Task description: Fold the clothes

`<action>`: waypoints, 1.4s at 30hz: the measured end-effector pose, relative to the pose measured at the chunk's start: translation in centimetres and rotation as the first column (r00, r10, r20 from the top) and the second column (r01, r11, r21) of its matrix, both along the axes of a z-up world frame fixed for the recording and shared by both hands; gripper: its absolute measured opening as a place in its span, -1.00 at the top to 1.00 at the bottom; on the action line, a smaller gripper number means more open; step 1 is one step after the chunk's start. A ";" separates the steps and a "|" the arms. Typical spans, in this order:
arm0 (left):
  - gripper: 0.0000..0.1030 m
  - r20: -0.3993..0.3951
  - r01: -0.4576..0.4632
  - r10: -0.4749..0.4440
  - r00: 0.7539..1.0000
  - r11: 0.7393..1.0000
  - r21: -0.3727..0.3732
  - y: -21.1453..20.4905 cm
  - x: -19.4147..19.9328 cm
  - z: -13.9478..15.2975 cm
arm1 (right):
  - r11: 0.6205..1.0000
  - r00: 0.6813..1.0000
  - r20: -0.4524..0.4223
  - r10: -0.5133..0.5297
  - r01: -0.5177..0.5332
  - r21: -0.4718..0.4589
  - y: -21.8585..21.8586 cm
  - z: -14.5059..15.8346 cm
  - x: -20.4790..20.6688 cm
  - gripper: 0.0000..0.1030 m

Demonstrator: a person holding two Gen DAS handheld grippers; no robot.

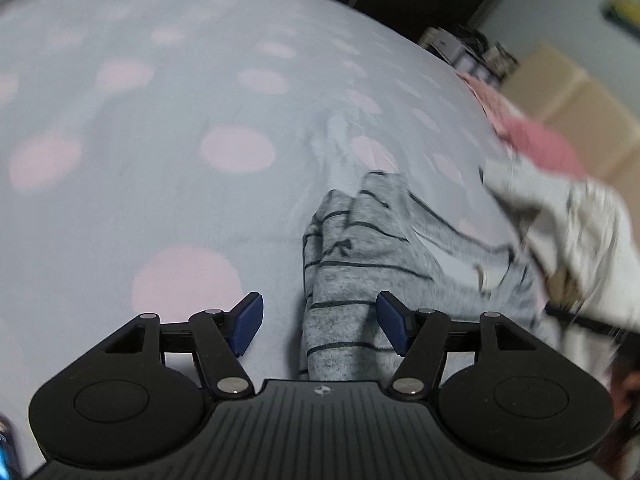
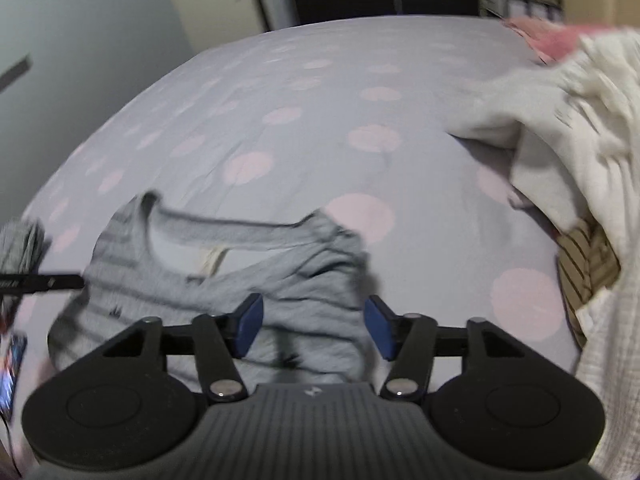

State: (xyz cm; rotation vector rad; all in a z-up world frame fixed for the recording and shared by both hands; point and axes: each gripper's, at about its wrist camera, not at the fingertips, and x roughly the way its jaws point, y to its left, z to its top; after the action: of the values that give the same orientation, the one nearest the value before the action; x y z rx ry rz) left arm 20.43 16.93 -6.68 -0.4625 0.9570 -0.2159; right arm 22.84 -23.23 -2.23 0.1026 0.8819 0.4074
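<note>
Both claws parted, left claw (image 1: 319, 325), right claw (image 2: 313, 327), over rumpled, seemingly striped grey top (image 2: 224, 280)

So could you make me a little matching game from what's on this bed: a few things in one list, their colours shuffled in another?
Things:
1. bedsheet
2. top lying by the grippers
3. heap of cloth at the right
4. gripper pads

Colours:
A. cream white
B. dark blue
C. pale grey with pink dots
D. grey with thin dark stripes

Pairs: 1-C, 2-D, 3-A, 4-B
</note>
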 end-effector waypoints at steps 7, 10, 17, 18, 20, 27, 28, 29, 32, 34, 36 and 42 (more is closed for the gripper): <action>-0.18 -0.054 -0.027 0.020 0.998 0.991 -0.135 -0.7 1.1 -3.9 | 0.978 0.968 -0.249 -0.036 0.086 0.191 -2.1 -5.3 2.5 -0.21; -0.14 -0.046 -0.032 0.025 0.999 0.988 -0.151 -0.9 1.4 -4.7 | 0.972 0.961 -0.274 -0.031 0.093 0.217 -1.5 -6.4 3.0 -0.22; 0.15 -0.027 -0.001 -0.003 1.000 0.989 -0.151 -1.7 1.7 -5.1 | 0.965 0.958 -0.284 -0.030 0.102 0.242 0.0 -7.2 4.4 -0.10; 0.18 -0.026 -0.002 -0.002 1.000 0.988 -0.153 -1.7 1.7 -5.1 | 0.965 0.958 -0.284 -0.029 0.101 0.241 0.3 -7.2 4.6 -0.07; 0.26 -0.025 -0.002 -0.002 1.000 0.988 -0.157 -1.8 1.7 -5.1 | 0.967 0.961 -0.277 -0.020 0.089 0.238 0.6 -7.0 4.7 0.07; 0.48 0.024 0.024 -0.022 0.999 0.993 -0.117 -2.6 0.9 -3.8 | 0.974 0.973 -0.230 0.021 0.032 0.223 1.5 -5.6 4.5 0.35; 0.49 0.030 0.022 -0.019 0.999 0.993 -0.119 -2.6 0.8 -3.6 | 0.975 0.975 -0.219 0.026 0.024 0.222 1.7 -5.2 4.4 0.37; 0.50 0.037 0.021 -0.017 0.999 0.992 -0.123 -2.5 0.6 -3.2 | 0.975 0.978 -0.208 0.031 0.016 0.223 1.9 -4.7 4.3 0.38; 0.53 0.070 0.035 -0.027 0.997 0.992 -0.124 -2.3 -0.2 -1.7 | 0.968 0.986 -0.156 0.058 -0.018 0.249 2.2 -2.4 3.6 0.40; 0.53 0.102 0.039 -0.028 0.994 0.994 -0.106 -2.1 -1.0 -0.2 | 0.964 0.989 -0.125 0.075 -0.040 0.262 2.6 -0.7 3.1 0.42; 0.53 0.138 0.026 -0.011 0.990 0.994 -0.107 -1.3 -2.2 1.2 | 0.959 0.991 -0.098 0.093 -0.063 0.276 3.0 0.8 2.3 0.43; 0.53 0.200 -0.015 0.035 0.979 0.995 -0.102 2.2 -5.9 5.7 | 0.937 0.991 -0.049 0.124 -0.100 0.335 4.7 4.2 -0.1 0.43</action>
State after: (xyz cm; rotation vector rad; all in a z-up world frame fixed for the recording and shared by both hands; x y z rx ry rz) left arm 14.57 19.16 -0.95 -0.5340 0.7434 -0.2833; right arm 22.77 -18.56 2.01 0.3812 0.8831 0.6619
